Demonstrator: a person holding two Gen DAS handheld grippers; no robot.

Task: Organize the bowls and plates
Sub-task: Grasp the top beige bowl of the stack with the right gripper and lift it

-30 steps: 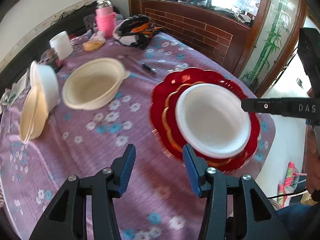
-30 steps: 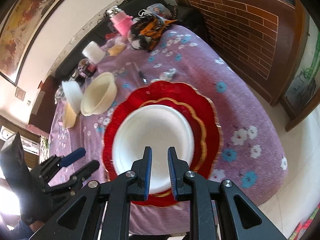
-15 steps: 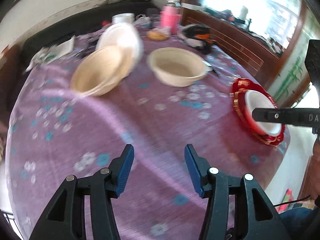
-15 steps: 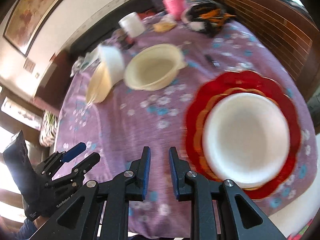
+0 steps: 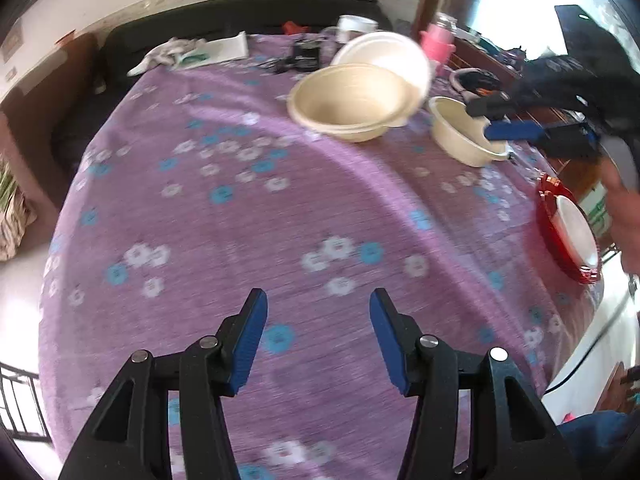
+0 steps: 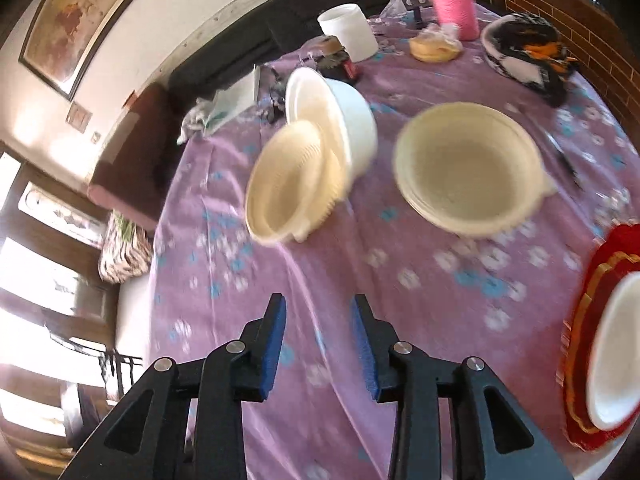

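Over the purple floral counter (image 5: 240,216) we hold left gripper (image 5: 316,334) jaws apart, empty; right gripper (image 6: 318,340) jaws opening, empty, short of the cream bowls (image 6: 292,188).

Two tipped bowls (image 6: 304,168) left of upright bowl (image 6: 468,168), plate (image 6: 616,360) on platter (image 6: 580,320) far right

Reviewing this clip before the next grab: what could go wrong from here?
1. The cream bowl and white bowl lie tipped on their sides, leaning together; gripping one may set the other rolling.
2. The red plate with the white plate sits near the table edge; a bump could knock it off.
3. The right gripper, jaws opening and empty, hangs near the upright bowl.
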